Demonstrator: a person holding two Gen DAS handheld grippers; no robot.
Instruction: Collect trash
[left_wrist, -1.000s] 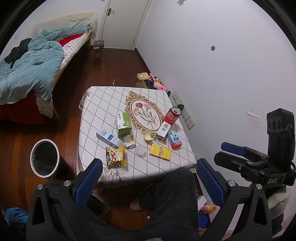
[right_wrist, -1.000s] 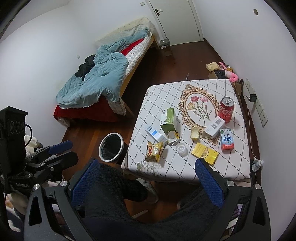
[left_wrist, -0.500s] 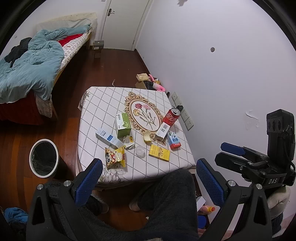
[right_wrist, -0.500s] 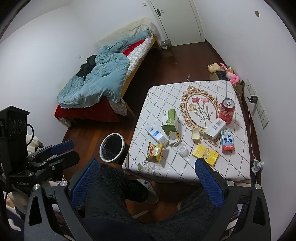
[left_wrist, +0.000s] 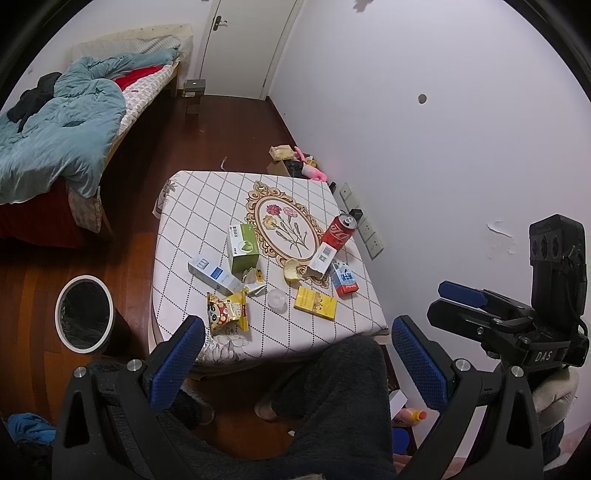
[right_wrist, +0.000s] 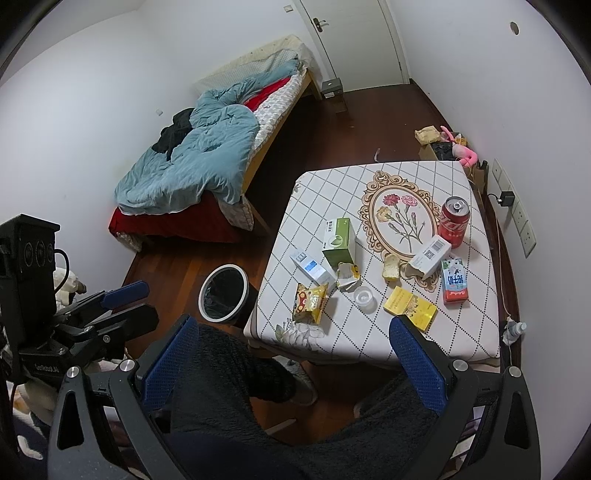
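Trash lies on a small table (left_wrist: 192, 206) with a diamond-pattern cloth: a red can (left_wrist: 341, 230), a green box (left_wrist: 242, 248), a blue-white box (left_wrist: 214, 275), a yellow snack bag (left_wrist: 228, 310), a yellow pack (left_wrist: 315, 302), a carton (left_wrist: 344, 277), a white box (left_wrist: 320, 260), a clear lid (left_wrist: 277, 298) and crumpled wrappers (left_wrist: 254, 281). A round bin (left_wrist: 84, 314) stands on the floor left of the table; it also shows in the right wrist view (right_wrist: 223, 293). My left gripper (left_wrist: 295, 360) and right gripper (right_wrist: 291, 360) are open, empty, high above my lap, short of the table.
A bed with a blue duvet (left_wrist: 55, 122) fills the far left. Boxes and a pink toy (left_wrist: 295, 164) lie by the wall beyond the table. Wall sockets (left_wrist: 360, 221) sit right of the table. A door (left_wrist: 240, 44) is at the back.
Both grippers have drifted slightly back and up, so the table looks a little smaller. Nothing on the table has moved.
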